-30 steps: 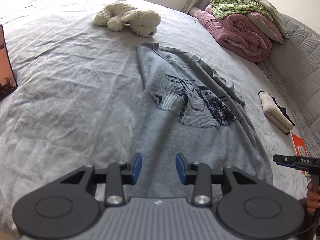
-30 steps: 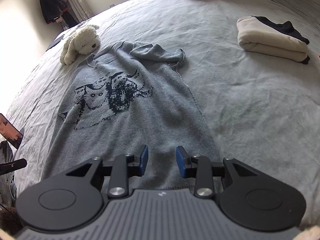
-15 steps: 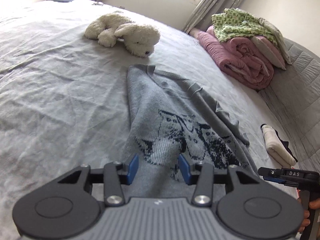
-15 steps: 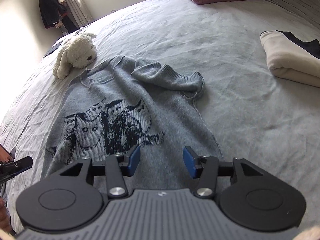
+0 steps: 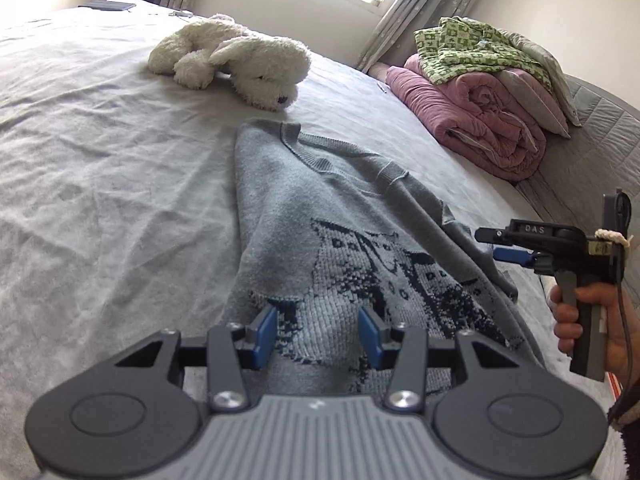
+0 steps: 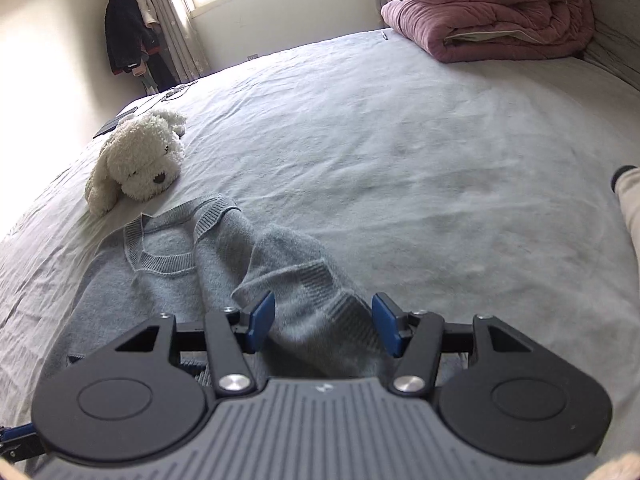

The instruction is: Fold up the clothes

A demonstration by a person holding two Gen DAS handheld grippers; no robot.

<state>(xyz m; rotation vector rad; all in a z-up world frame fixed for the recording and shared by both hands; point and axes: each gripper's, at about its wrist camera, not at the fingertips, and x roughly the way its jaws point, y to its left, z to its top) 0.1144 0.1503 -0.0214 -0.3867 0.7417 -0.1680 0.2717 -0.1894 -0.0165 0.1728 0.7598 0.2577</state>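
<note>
- Grey sweater [image 5: 360, 216] lies flat on the bed [image 5: 100, 184], sleeve [image 6: 296, 280] folded inward.
- Left claw [image 5: 318, 334] and right claw [image 6: 323, 322]: both apart, empty.
- Risk: a shallow pinch on the sleeve cuff could slip, undoing the fold.

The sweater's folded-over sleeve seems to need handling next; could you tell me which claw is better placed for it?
Probably the right. The right claw is open with the sleeve cuff between its fingers. The left claw, also open, is over the sweater's printed front, away from the sleeve.
</note>
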